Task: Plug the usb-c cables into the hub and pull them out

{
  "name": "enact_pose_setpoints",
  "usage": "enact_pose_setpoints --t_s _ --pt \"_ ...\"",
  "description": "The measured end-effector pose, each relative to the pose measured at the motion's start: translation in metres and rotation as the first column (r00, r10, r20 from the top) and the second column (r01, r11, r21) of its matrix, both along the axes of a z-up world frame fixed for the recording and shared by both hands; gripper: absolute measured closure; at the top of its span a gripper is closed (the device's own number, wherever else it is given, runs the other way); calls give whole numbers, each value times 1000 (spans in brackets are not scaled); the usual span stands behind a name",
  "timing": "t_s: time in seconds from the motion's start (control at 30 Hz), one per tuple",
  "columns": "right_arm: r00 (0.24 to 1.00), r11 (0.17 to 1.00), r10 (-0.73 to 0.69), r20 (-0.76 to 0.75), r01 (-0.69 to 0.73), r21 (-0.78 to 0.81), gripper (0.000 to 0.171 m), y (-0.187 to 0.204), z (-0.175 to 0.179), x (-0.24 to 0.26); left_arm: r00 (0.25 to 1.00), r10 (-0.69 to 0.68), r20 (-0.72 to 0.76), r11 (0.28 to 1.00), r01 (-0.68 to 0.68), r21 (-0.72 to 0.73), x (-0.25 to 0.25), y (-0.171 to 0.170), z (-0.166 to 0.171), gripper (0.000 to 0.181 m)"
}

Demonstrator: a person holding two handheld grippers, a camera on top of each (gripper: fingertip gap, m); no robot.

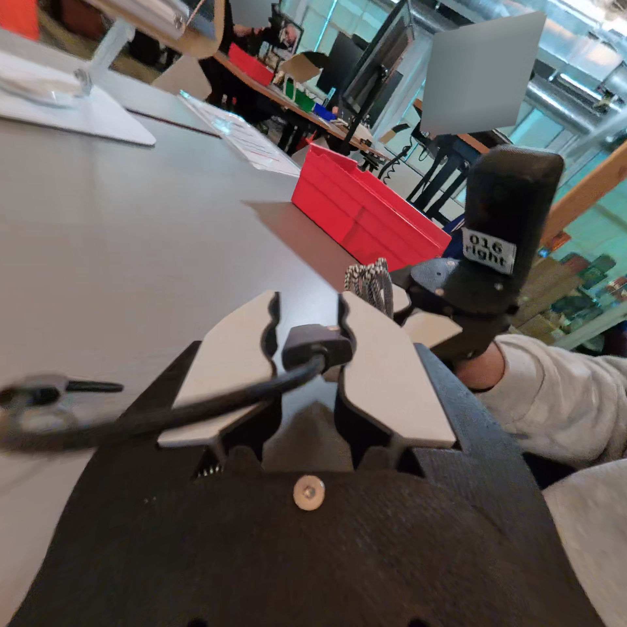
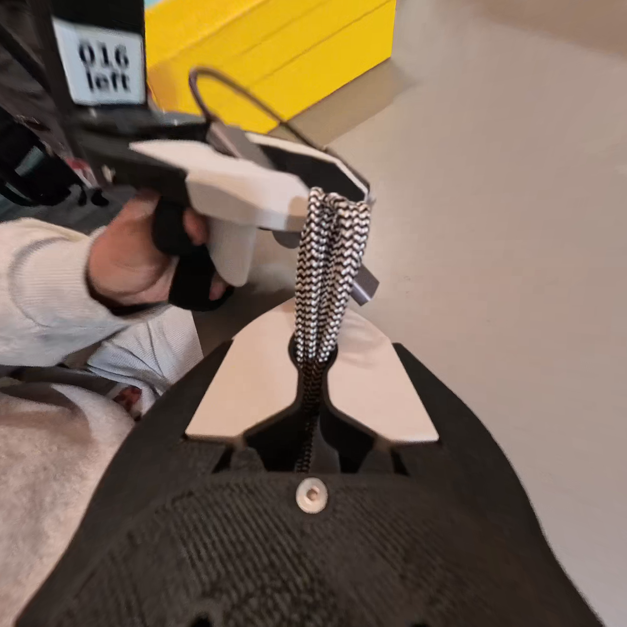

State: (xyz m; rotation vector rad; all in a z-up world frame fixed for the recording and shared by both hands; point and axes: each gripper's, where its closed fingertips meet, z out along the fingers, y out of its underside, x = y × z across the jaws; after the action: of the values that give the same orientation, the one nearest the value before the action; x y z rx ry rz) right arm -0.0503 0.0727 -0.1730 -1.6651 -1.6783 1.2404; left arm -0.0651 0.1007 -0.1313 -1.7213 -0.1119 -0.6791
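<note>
Site was an open-plan lab or workshop. A broad pale grey worktop (image 1: 118, 220) carried a red plastic parts bin (image 1: 356, 217) at its far edge. Beyond stood long wood-topped benches (image 1: 305, 108) crowded with red, green and blue plastic bins (image 1: 302, 96) and dark monitors (image 1: 376, 78) on arms. Exposed silver ductwork (image 1: 576, 84) ran overhead. A yellow plastic bin (image 2: 271, 57) sat on the worktop too.

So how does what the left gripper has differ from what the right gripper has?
The left gripper has a dark grey hub with a smooth black lead between jaws that stand apart around it. The right gripper has its jaws shut tight on a bunch of black-and-white braided cable, folded into loops, with a grey plug sticking out. Both are raised above the table, close together.
</note>
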Motion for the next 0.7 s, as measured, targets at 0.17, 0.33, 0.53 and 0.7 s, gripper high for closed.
enact_pose_setpoints --t_s 0.17,0.33,0.53,0.7 --pt "996 960 -41 -77 18 -280 168 15 17 2 999 -38 37 997 36 61 -5 2 2 107" --pt "995 940 -49 -83 17 -340 168 14 15 2 991 -77 110 995 70 65 -8 0 0 116" --pt "985 990 -125 -119 132 58 168 33 15 1 949 -234 213 960 260 -101 17 -6 -20 135" --pt "967 932 -201 -153 237 273 168 59 19 7 917 -340 209 907 379 -186 54 -13 -29 145"
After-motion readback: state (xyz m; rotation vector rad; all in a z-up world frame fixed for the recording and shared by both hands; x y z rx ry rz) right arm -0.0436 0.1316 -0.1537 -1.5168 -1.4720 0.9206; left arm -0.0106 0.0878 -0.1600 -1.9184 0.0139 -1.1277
